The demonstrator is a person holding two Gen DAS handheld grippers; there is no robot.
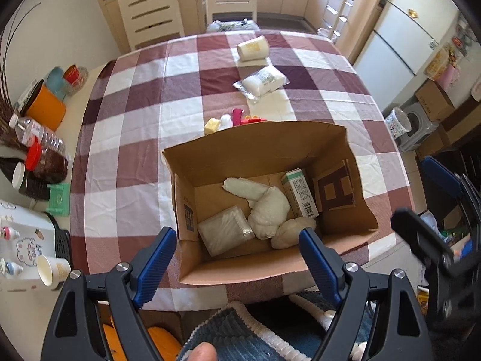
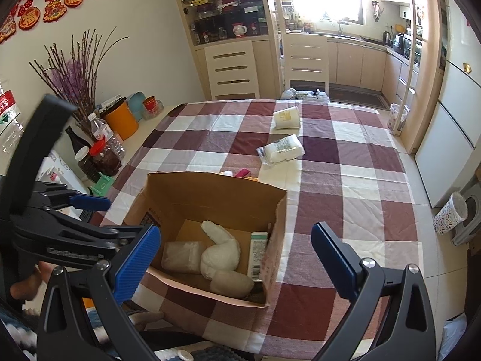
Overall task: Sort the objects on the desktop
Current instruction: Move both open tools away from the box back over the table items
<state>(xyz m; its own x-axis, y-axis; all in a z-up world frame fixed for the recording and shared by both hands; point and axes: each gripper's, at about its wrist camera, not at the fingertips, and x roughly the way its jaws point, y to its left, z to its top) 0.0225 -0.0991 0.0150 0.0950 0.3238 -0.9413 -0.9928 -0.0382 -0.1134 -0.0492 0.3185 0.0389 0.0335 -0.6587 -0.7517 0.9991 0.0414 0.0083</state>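
An open cardboard box [image 1: 354, 165] [image 2: 210, 192] stands at the near edge of the checked table. Inside lie a white plush toy [image 1: 267, 207] [image 2: 221, 252], a clear packet [image 1: 224, 230] [image 2: 182, 252] and a green-white carton [image 1: 300, 194] [image 2: 257, 254]. Behind the box lie small colourful items [image 1: 231, 118] [image 2: 243, 173]. Farther back are a white packet [image 1: 263, 81] [image 2: 282, 149] and a tipped paper cup [image 1: 252, 48] [image 2: 287, 117]. My left gripper [image 1: 237, 249] is open and empty above the box's near side. My right gripper [image 2: 237, 258] is open and empty over the box.
Bottles, jars and an orange canister [image 1: 48, 106] [image 2: 121, 118] crowd the table's left side. A paper cup [image 1: 52, 270] and a green item [image 1: 58, 200] sit near left. Two chairs [image 2: 231, 69] stand behind the table. A fridge [image 2: 451, 138] is on the right.
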